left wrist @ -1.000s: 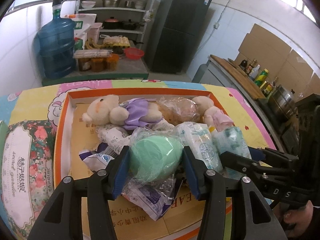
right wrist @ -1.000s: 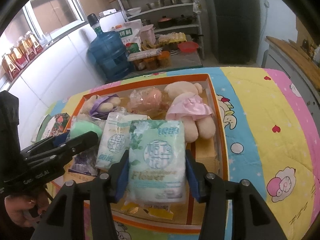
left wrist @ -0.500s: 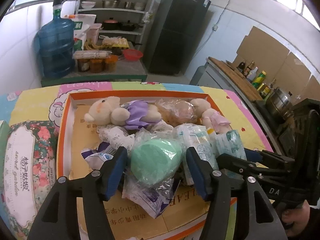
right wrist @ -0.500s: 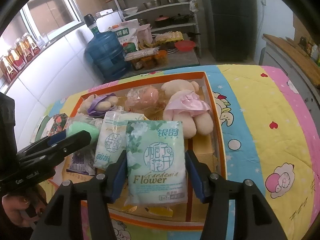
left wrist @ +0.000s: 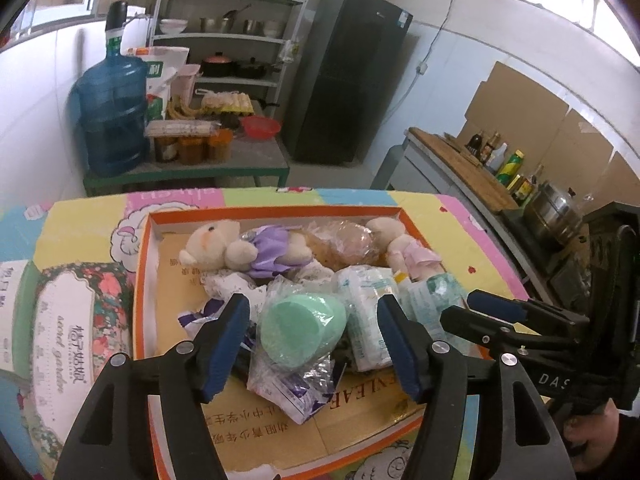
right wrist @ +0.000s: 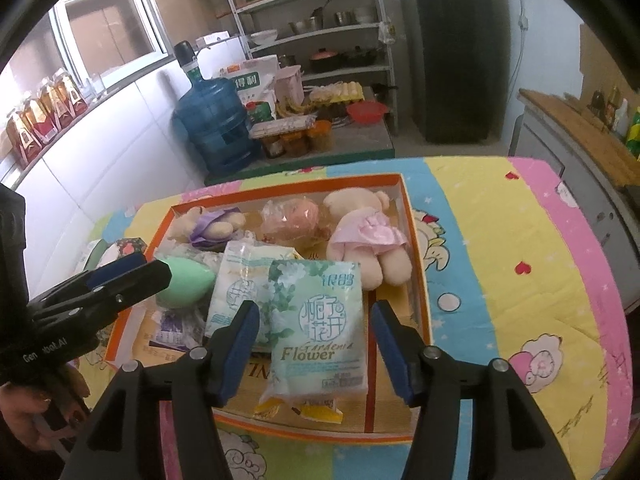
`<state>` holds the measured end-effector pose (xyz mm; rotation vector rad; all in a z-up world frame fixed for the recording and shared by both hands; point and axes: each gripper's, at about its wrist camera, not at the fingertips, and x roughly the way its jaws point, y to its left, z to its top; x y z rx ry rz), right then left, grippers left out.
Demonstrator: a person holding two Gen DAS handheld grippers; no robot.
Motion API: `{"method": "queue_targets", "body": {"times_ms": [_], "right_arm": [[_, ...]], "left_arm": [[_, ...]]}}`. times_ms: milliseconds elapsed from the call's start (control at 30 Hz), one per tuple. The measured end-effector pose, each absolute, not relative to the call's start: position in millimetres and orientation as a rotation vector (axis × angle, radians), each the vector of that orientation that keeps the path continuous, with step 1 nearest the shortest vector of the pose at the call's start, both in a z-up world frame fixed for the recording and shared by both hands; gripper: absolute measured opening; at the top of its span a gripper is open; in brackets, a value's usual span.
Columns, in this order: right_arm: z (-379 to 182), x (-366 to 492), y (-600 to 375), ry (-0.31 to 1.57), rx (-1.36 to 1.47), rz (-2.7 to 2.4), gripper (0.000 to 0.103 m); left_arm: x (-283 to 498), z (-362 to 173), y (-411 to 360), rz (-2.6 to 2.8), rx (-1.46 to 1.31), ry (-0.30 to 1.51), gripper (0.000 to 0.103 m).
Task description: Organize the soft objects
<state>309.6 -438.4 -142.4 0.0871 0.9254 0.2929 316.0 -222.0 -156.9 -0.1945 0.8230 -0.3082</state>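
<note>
An orange-rimmed cardboard box (left wrist: pixel 144 264) (right wrist: pixel 418 240) holds soft things: a bear in a purple dress (left wrist: pixel 240 246), a bear in a pink dress (right wrist: pixel 368 236), a bagged brown toy (left wrist: pixel 344 242), tissue packs and a bagged green sponge (left wrist: pixel 300 330). My left gripper (left wrist: pixel 314 344) is open, its fingers clear on both sides of the sponge. My right gripper (right wrist: pixel 314 342) is open around a green Gardenia Flower tissue pack (right wrist: pixel 318 328) lying in the box.
A floral tissue pack (left wrist: pixel 64 340) lies left of the box on the colourful cartoon cloth (right wrist: pixel 520 280). Behind the table stand a blue water jug (left wrist: pixel 112 112), a shelf (left wrist: pixel 228 40), a black fridge (left wrist: pixel 344 76) and a counter (left wrist: pixel 472 168) with bottles.
Both grippers opened and pulled back a little. The left let go of the green sponge, the right let go of the Flower tissue pack; both things now rest in the box.
</note>
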Motion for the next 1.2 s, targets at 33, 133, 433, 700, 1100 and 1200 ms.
{"method": "queue_targets", "body": {"times_ms": [33,133,433,700,1100,1200], "right_arm": [[-140,308,-439,0.918,0.083,0.292,0.058],[-131,304,-439,0.898,0.074,0.289,0.058],[-115,290,-433,0.852,0.063,0.322,0.058],[-99,270,-421,0.822,0.058,0.285,0.058],[-82,214,-395,0.796,0.08,0.193,0.058],[-78,197,-386,0.784,0.082,0.178,0.058]], "left_arm": [[314,-154,-221,-0.309,-0.193,0.817,0.068],[308,-144,-220,-0.307,-0.186,0.797,0.068],[283,-124,-215,-0.272,-0.157,0.753,0.068],[265,-111,-201,-0.302,-0.162,0.717,0.068],[225,-97,-167,-0.39,-0.169,0.687,0.068],[211,-92,-158,-0.408,-0.165,0.674,0.068]]}}
